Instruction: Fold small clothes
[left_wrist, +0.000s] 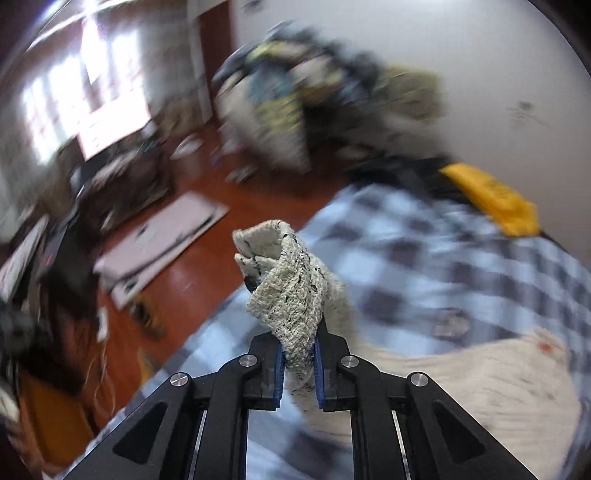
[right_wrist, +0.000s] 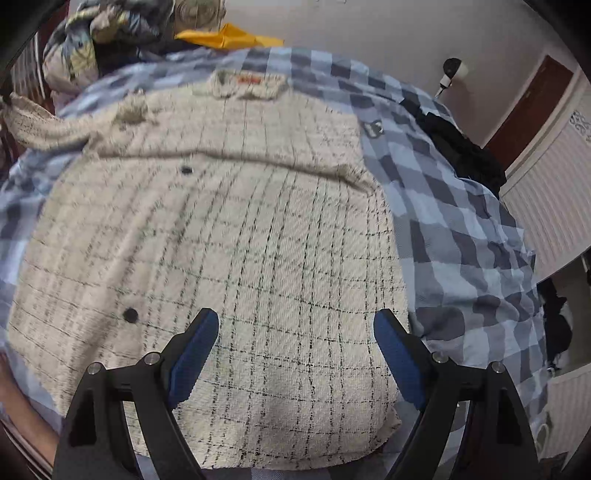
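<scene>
A cream tweed jacket (right_wrist: 229, 236) with a black grid pattern and dark buttons lies spread on a blue checked bed sheet (right_wrist: 461, 206), collar at the far end. My right gripper (right_wrist: 295, 332) is open and empty, hovering over the jacket's near hem. My left gripper (left_wrist: 299, 354) is shut on the jacket's sleeve (left_wrist: 284, 288) and holds it lifted above the bed; the sleeve cuff folds over beyond the fingertips. The same sleeve stretches out to the left in the right wrist view (right_wrist: 40, 125). The jacket's body shows blurred at the lower right of the left wrist view (left_wrist: 480, 384).
A pile of clothes (left_wrist: 314, 96) sits at the bed's far end by a white wall, with a yellow cloth (left_wrist: 491, 199) beside it. Black clothing (right_wrist: 458, 147) lies at the bed's right edge. A red floor (left_wrist: 192, 280) with flat boards and clutter lies left of the bed.
</scene>
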